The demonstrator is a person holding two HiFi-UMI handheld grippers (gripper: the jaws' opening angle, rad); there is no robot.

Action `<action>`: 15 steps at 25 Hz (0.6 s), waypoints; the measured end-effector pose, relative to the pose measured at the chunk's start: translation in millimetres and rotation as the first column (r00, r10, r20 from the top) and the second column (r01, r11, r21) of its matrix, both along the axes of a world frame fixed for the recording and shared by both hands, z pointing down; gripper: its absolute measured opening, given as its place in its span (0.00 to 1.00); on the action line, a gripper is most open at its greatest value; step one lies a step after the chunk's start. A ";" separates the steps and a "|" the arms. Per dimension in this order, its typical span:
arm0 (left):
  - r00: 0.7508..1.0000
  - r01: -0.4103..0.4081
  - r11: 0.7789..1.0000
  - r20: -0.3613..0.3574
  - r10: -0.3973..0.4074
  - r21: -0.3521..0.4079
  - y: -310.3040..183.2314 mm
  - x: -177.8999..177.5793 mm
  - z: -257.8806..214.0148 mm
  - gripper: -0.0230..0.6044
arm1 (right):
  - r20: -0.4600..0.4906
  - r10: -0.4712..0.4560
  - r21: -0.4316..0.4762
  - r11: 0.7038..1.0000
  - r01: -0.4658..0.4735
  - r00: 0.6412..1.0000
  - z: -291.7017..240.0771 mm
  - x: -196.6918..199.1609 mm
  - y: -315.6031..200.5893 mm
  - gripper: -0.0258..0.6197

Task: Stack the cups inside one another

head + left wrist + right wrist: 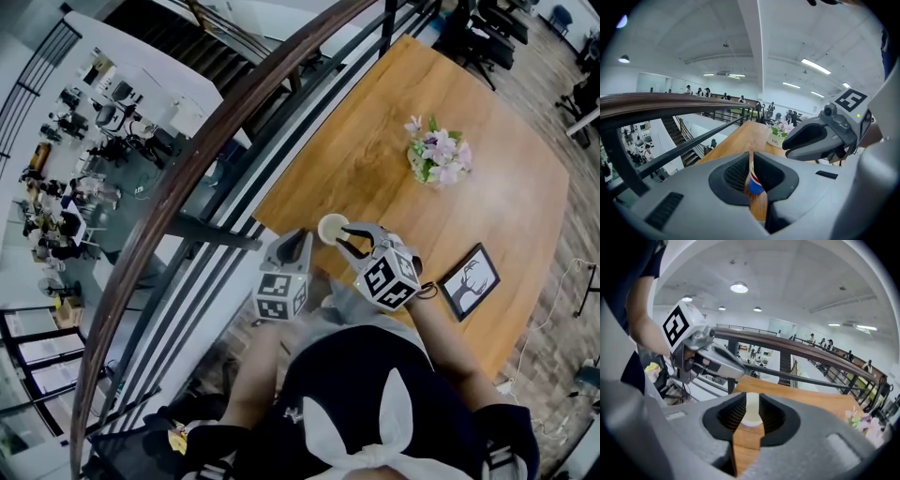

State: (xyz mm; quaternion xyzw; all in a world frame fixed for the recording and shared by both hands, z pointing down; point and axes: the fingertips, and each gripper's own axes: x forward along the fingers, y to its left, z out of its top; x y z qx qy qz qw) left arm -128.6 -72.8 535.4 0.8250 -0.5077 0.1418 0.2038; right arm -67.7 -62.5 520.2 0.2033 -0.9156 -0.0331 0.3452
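In the head view, a cream round paper cup (332, 228) stands near the edge of the brown wooden table (375, 159), with the left gripper (302, 236) at its rim and the right gripper (348, 241) just beside it. The left gripper view shows jaws clamped on a thin white, red and blue cup wall. The right gripper view shows jaws slightly apart, with the cup in the gap, seemingly unpressed. It is best to hold the left pinch steady and draw the right gripper straight back without tipping the cup.
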 end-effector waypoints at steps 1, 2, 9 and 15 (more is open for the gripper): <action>1.000 0.001 1.000 0.000 -0.001 0.003 -0.2 -0.5 -2.2 0.11 | 0.043 0.030 -0.017 0.999 -0.029 0.999 -6.3 3.5 -3.9 0.17; 1.000 0.002 1.000 -0.001 -0.002 0.008 -0.4 -0.9 -5.0 0.11 | 0.078 0.058 -0.029 0.998 -0.056 0.995 -12.1 7.9 -7.7 0.17; 1.000 0.019 0.997 -0.013 -0.018 0.071 -4.7 -4.2 -35.7 0.10 | 0.226 0.168 -0.032 0.986 -0.165 0.959 -44.0 29.9 -21.7 0.09; 1.000 -0.006 0.995 -0.023 0.008 0.101 -2.8 3.2 -54.3 0.07 | 0.293 0.202 -0.060 0.979 -0.193 0.935 -57.5 38.1 -16.9 0.04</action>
